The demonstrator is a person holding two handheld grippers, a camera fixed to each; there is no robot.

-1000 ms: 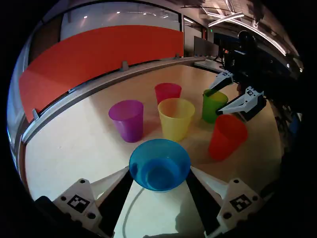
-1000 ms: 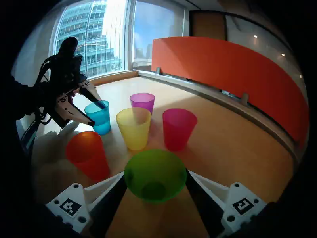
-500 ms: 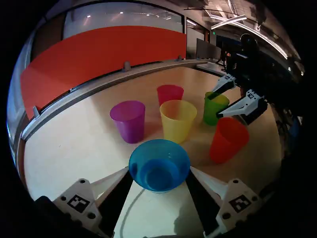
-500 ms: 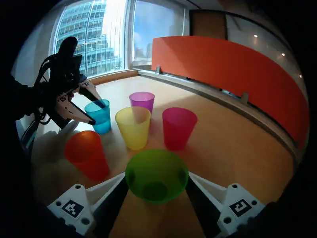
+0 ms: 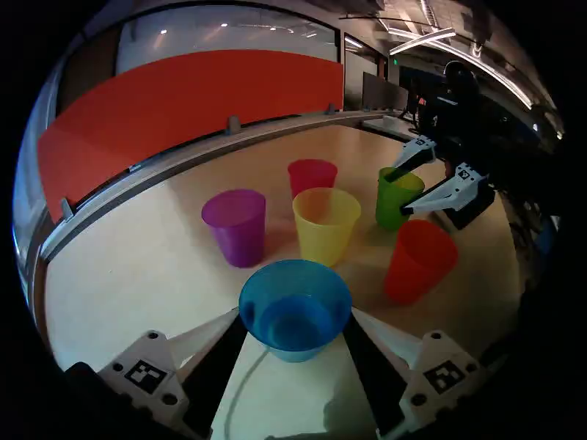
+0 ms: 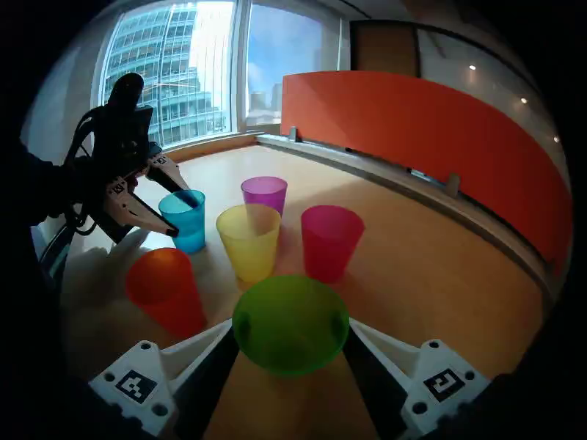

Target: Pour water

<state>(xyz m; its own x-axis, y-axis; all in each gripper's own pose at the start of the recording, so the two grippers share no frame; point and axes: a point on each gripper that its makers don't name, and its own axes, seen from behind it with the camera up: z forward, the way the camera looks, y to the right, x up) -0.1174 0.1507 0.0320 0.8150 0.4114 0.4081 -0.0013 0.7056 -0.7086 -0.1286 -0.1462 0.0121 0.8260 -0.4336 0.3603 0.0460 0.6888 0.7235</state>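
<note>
My left tool (image 5: pixel 295 317) grips the blue cup (image 5: pixel 295 293), my right tool (image 6: pixel 291 328) the green cup (image 6: pixel 290 312), each dead ahead; I tip slowly, rim over rim.

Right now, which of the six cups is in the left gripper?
The blue cup, clamped between the two fingers of the left gripper; the green cup is in the right gripper.
</note>
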